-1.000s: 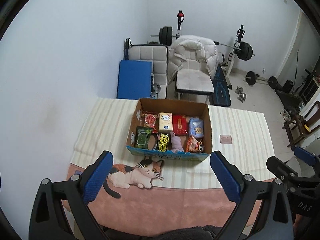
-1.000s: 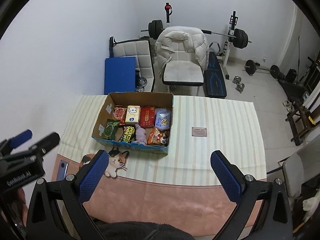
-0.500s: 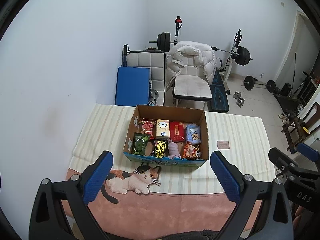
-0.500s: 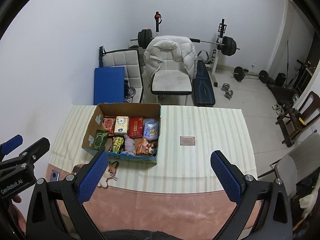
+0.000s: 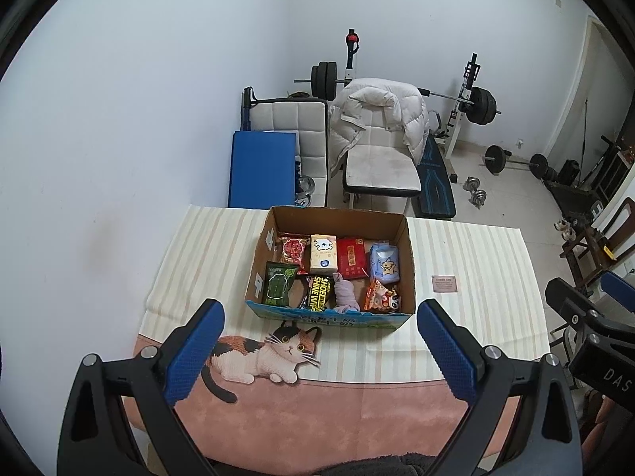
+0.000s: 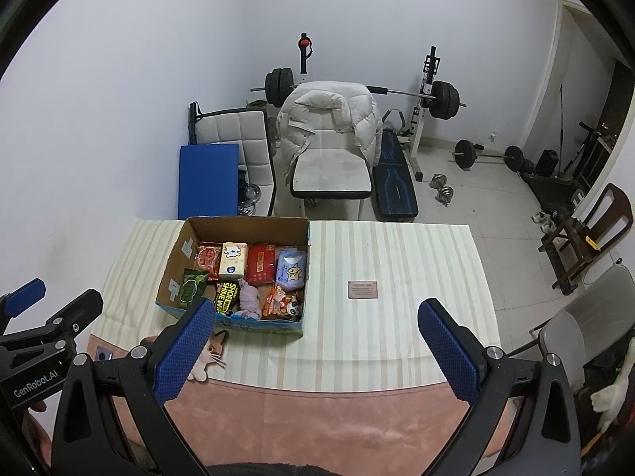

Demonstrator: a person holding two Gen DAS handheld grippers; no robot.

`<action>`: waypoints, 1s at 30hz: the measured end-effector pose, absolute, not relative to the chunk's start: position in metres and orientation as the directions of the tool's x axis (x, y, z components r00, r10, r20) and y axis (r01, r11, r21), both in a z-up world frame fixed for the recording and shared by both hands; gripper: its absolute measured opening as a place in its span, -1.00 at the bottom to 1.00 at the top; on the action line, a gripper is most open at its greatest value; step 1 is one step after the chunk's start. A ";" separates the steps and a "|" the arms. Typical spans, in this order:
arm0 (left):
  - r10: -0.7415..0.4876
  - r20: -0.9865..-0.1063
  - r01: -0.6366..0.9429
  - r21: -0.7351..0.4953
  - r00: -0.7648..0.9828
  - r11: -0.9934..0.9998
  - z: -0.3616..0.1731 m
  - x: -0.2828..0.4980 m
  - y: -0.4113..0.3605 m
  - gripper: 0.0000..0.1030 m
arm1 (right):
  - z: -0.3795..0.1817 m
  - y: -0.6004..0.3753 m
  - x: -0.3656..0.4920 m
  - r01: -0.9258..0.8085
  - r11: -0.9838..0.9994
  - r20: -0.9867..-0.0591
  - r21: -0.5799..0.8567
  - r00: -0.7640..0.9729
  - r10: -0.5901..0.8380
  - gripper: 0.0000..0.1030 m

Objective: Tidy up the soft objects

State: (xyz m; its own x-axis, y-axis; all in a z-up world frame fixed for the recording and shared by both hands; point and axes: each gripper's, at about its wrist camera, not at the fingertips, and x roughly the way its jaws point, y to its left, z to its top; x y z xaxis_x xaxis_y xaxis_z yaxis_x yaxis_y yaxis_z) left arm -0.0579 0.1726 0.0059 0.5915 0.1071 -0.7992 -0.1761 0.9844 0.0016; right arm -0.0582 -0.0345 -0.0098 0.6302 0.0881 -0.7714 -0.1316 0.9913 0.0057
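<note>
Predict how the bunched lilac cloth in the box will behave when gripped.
The lilac cloth looks crumpled and shapeless, so probably floppy, draping when lifted. It seems light. Wedged between the shoe-shine packet and orange snack bag, it may drag them.

1. The left gripper (image 5: 319,343) had black angular arms with silver screws.
2. Its fingers (image 5: 194,351) wore blue, dimpled rubber pads.
3. The right gripper (image 6: 317,343) matched it: black frame, silver screws, blue textured fingers (image 6: 446,351).
4. White lettering read "GenRobot.AI" on the left body and "DAS" on the right.
5. Dark fuzzy fabric showed beneath both frames.
</note>
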 end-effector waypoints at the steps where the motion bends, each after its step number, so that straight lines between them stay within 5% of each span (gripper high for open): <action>1: 0.108 -0.797 -0.176 0.002 0.594 0.984 0.007 -0.058 0.173 0.94 | -0.010 -0.034 -0.059 -0.131 0.991 -0.772 0.005 0.630 0.087 1.00; 30: 0.111 -0.791 -0.169 0.010 0.602 0.986 0.007 -0.059 0.175 0.94 | -0.007 -0.041 -0.065 -0.122 0.992 -0.769 0.000 0.635 0.079 1.00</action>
